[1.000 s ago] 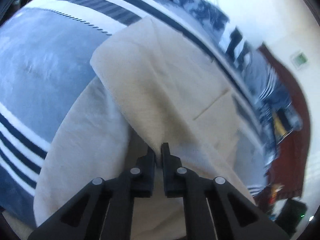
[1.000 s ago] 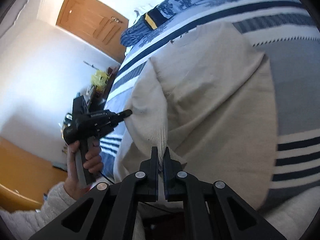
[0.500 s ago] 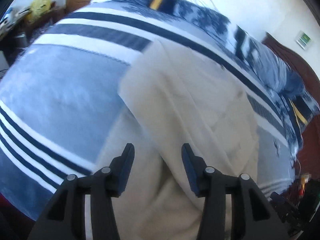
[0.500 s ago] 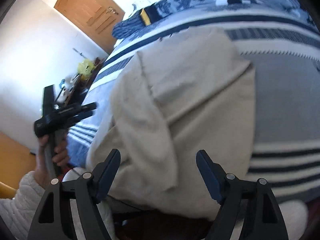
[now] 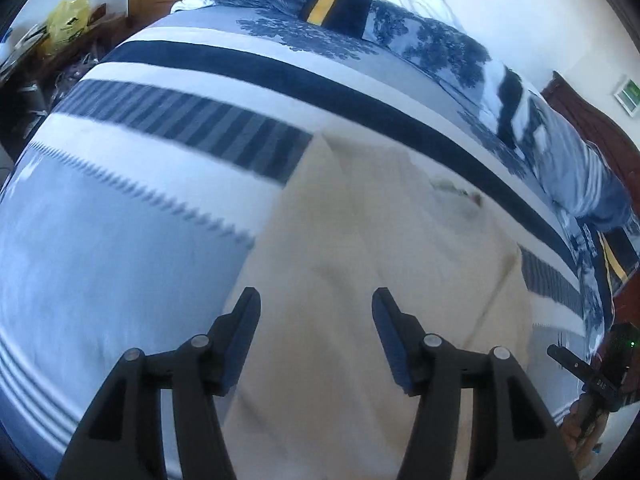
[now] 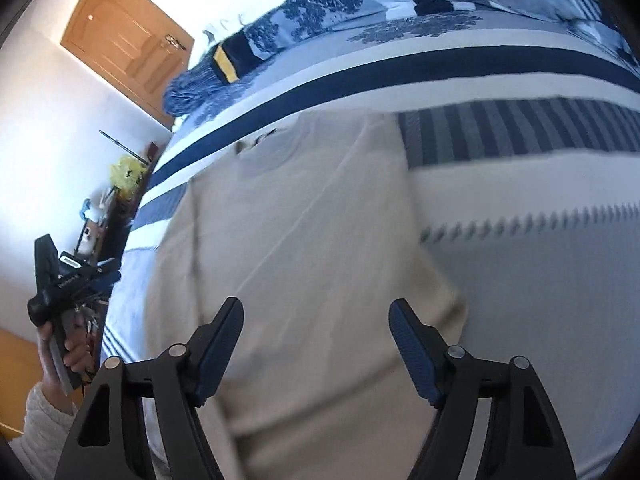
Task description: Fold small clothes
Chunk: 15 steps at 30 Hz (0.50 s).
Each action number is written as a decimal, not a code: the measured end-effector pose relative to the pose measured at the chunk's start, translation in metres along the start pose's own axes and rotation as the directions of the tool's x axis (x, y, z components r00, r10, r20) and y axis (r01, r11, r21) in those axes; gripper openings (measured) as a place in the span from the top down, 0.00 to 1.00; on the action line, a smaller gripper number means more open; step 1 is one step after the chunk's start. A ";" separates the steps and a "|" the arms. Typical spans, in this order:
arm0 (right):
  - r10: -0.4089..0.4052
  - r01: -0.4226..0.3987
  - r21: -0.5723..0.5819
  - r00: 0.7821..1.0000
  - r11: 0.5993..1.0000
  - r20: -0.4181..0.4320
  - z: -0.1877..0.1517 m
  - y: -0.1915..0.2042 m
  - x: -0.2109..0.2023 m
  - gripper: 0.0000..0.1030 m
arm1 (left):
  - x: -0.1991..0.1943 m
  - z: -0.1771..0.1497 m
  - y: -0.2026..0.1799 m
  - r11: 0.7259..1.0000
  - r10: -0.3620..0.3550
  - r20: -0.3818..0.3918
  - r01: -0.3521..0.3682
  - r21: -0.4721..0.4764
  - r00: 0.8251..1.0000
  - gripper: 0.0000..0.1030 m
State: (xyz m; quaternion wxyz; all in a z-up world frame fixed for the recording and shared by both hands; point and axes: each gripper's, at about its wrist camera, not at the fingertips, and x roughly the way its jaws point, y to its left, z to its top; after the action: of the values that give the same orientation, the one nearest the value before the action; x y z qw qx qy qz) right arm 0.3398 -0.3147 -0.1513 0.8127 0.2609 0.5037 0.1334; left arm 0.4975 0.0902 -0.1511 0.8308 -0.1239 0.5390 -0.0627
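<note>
A cream garment (image 5: 380, 280) lies on the striped bedspread, its sides folded inward, neck end toward the pillows. In the left wrist view my left gripper (image 5: 315, 294) hovers above its near left part. The jaws are opening and nothing is between them. From the right wrist view the same garment (image 6: 312, 260) fills the middle. My right gripper (image 6: 317, 303) hangs over its near edge. Its jaws stand wide and are closing slightly, with nothing gripped. Each gripper also shows at the edge of the other's view: the left gripper (image 6: 68, 280) in a hand, the right gripper (image 5: 600, 372).
The blue, white and navy striped bedspread (image 5: 120, 240) stretches around the garment. Patterned pillows and a folded blanket (image 5: 332, 4) lie at the far end. A wooden door (image 6: 120, 40) and a cluttered shelf with a yellow bag (image 5: 66, 24) stand beyond the bed.
Both grippers, shut on the cream cloth a second ago, have let it go and opened. They have drawn apart and back, and the folded cloth now lies flat.
</note>
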 end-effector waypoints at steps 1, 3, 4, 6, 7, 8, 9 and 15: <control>-0.002 0.002 0.012 1.000 1.000 -0.013 0.021 -0.007 0.009 0.30 | 0.010 0.012 -0.002 1.000 0.011 -0.010 -0.011 -0.004 1.000 0.45; -0.001 0.002 0.020 1.000 1.000 -0.024 0.054 -0.016 0.025 0.36 | 0.040 0.043 0.000 0.999 0.014 -0.047 -0.016 -0.039 0.999 0.45; -0.009 0.010 0.024 1.000 1.000 -0.022 0.065 -0.019 0.030 0.37 | 0.054 0.054 0.002 0.998 0.006 -0.076 -0.011 -0.058 0.997 0.45; -0.018 0.019 0.050 0.999 0.999 -0.027 0.095 -0.029 0.046 0.37 | 0.083 0.075 0.009 0.994 -0.001 -0.115 -0.012 -0.108 0.993 0.45; -0.021 0.023 0.064 0.999 0.998 -0.034 0.107 -0.034 0.055 0.38 | 0.099 0.087 0.011 0.994 0.026 -0.136 -0.040 -0.103 0.990 0.45; -0.033 0.036 0.077 0.999 0.996 -0.036 0.114 -0.038 0.060 0.38 | 0.109 0.094 0.013 0.993 0.043 -0.149 -0.059 -0.107 0.988 0.45; -0.050 0.054 0.098 0.998 0.994 -0.040 0.127 -0.046 0.068 0.38 | 0.119 0.102 0.014 0.992 0.045 -0.163 -0.063 -0.112 0.986 0.45; -0.059 0.084 0.153 0.986 0.985 -0.158 0.159 -0.084 0.117 0.57 | 0.154 0.120 0.004 0.996 0.009 -0.200 -0.027 -0.086 0.980 0.45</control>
State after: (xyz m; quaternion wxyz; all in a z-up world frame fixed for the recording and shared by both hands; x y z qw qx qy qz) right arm 0.5305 -0.3744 -0.2288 0.7524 0.2956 0.5828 0.0830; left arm 0.6695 0.0742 -0.2412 0.7668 -0.1486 0.6229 -0.0436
